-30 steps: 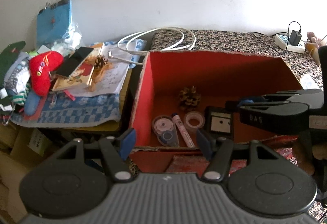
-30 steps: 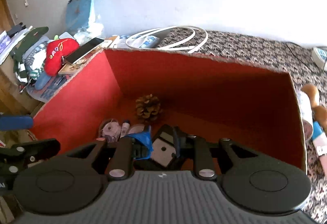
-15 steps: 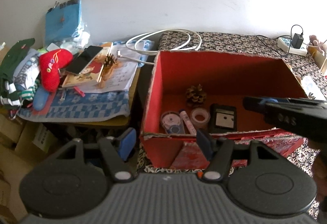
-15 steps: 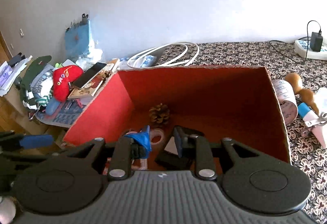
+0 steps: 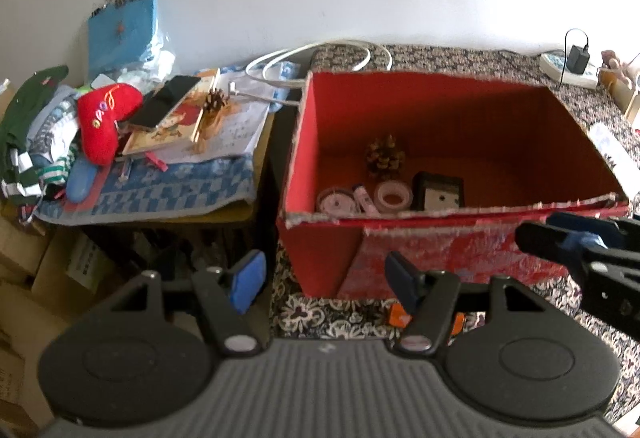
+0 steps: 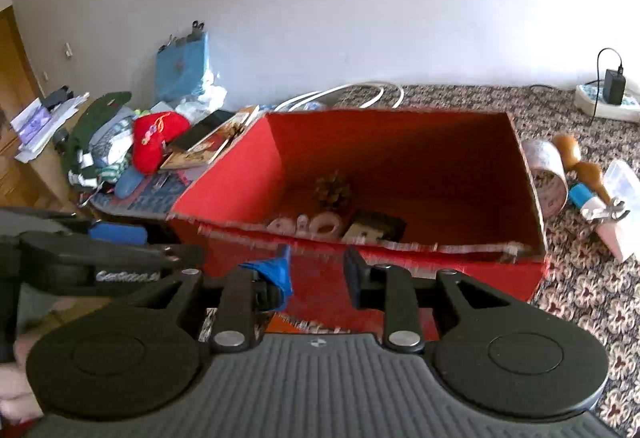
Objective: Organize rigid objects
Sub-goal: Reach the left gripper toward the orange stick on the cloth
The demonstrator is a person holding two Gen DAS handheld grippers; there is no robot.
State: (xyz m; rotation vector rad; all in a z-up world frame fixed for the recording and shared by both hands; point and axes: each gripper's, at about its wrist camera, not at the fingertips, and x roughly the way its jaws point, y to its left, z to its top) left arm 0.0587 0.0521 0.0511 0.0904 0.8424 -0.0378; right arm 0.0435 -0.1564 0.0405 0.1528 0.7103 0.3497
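Left wrist view: As I look along my left tongs [image 5: 326,280], their blue pads stand spread with nothing between them, low in front of the red box [image 5: 452,262], probably kept ready for the next pick.
Box contents, left view: Four rigid things lie together on the floor of the box near its front wall: a pine cone [image 5: 385,156], a round tape dispenser [image 5: 335,200], a clear tape roll [image 5: 393,195] and a black device [image 5: 439,192]. I judge they are grouped there because this box is the collecting place.
Side surface: To the left of the box, a cluttered surface [image 5: 168,194] carries a second pine cone [image 5: 216,101], a phone [image 5: 168,101] on a book, and a red plush toy [image 5: 105,118]; the cone and phone look like things yet to be sorted.
Other tool, left view: My right tongs [image 5: 568,236] show at the right edge, outside the box's front wall.
Right wrist view: My right tongs [image 6: 318,272] hold nothing; the jaws are opening, clear of the box rim, which I read as the end of a drop-off.
Box contents, right view: The black device [image 6: 374,230] rests inside the front wall, beside the tape roll [image 6: 326,224], with the pine cone [image 6: 333,191] behind.
Bed, right view: On the patterned bed [image 6: 580,278] right of the box lie a printed roll [image 6: 546,174] and a wooden gourd [image 6: 580,162], seemingly unsorted.
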